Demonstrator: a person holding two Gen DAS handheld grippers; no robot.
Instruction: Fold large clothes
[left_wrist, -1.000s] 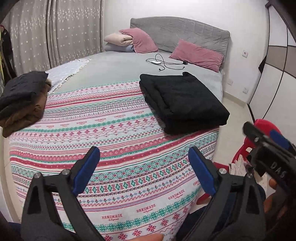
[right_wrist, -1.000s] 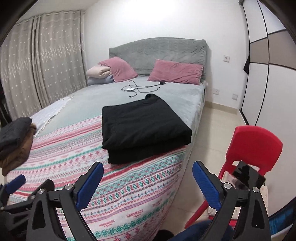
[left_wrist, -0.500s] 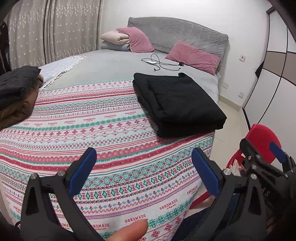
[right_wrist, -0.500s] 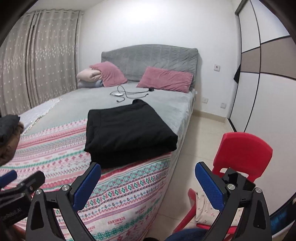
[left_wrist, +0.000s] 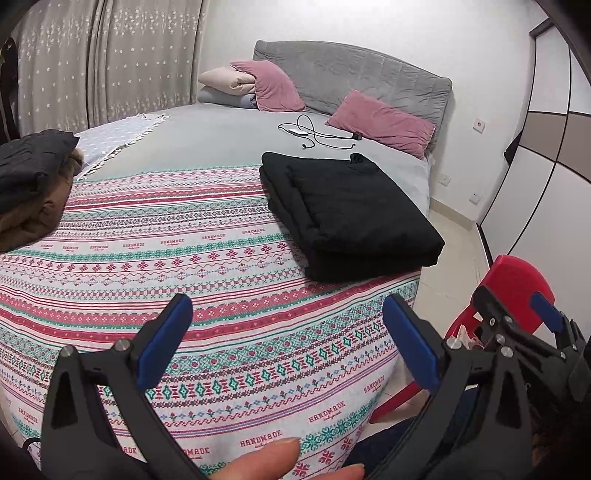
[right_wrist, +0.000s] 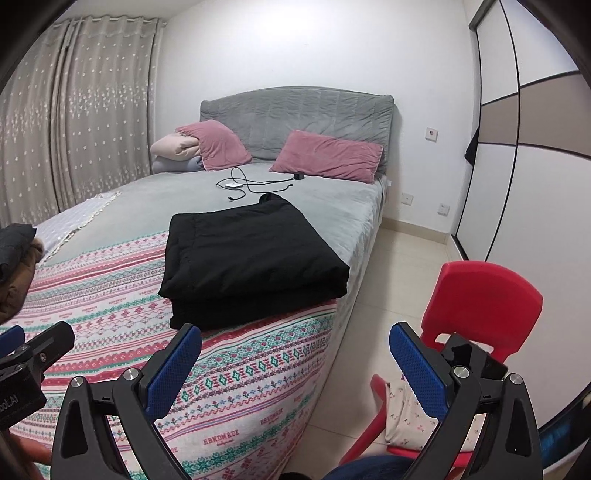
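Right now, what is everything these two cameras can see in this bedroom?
folded black garment: one, black, on the patterned blanket near the bed's right edge
stacked clothes: one pile, dark grey over brown, bed's left edge
patterned blanket: one, pink, green and white, over the foot of the bed
bed: one, grey cover and headboard
pillows: two, pink, at the headboard
charger cable: one, black with a white piece, before the pillows
red chair: one, beside the bed, floral cloth on its seat
curtains: beige, left wall
left gripper: black with blue pads, open, empty
right gripper: same, open, empty
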